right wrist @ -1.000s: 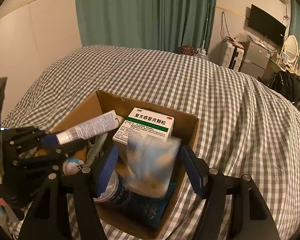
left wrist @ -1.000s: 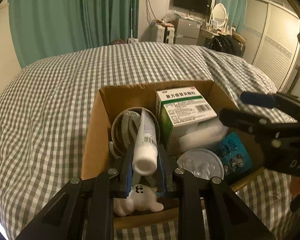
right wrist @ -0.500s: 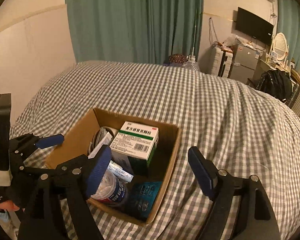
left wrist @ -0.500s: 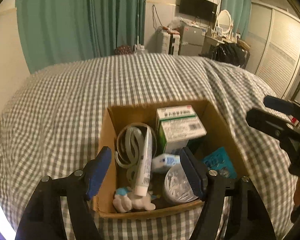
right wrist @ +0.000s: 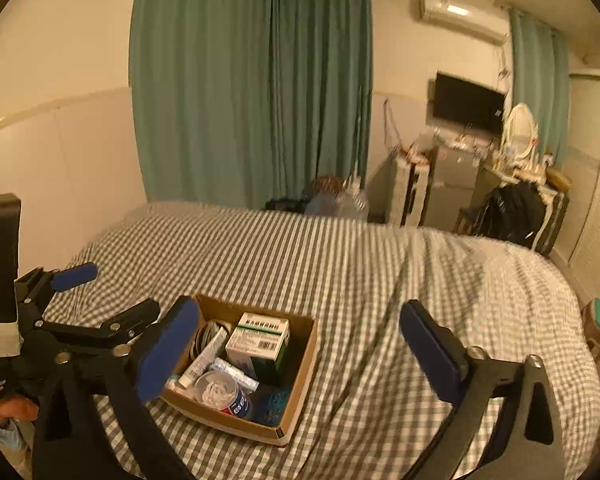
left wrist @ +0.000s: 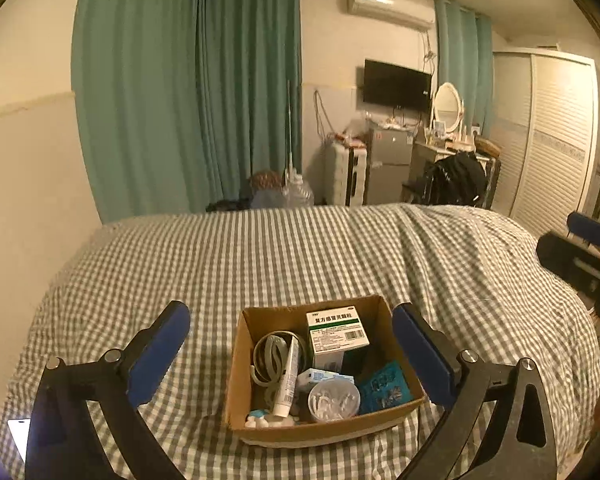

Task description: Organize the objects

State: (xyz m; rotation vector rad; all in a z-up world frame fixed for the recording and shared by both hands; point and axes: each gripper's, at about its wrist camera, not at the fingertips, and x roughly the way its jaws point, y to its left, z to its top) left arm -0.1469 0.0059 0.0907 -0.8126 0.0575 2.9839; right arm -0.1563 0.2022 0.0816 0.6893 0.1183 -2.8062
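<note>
A cardboard box [left wrist: 236, 364] stands on the checked bed, also in the right wrist view [right wrist: 306, 364]. Inside lie a green-and-white medicine box [left wrist: 338, 330], a white tube [left wrist: 287, 380], a round tub of white pieces [left wrist: 334, 400], a teal packet [left wrist: 384, 388], a grey coiled band [left wrist: 269, 356] and a small white toy [left wrist: 260, 424]. My left gripper [left wrist: 296, 354] is open and empty, held back above the box. My right gripper [right wrist: 300, 352] is open and empty, raised to the right of the box.
The grey-checked bed [left wrist: 300, 256] fills the foreground. Green curtains [left wrist: 188, 92], a wall TV [left wrist: 396, 84], a small fridge [left wrist: 388, 164] and a white wardrobe [left wrist: 552, 136] stand behind it. A phone [left wrist: 20, 436] lies at the bed's left edge.
The left gripper has let go of the white tube, which now lies in the box. The right gripper has dropped its packet there. Both grippers have opened and pulled up and back.
</note>
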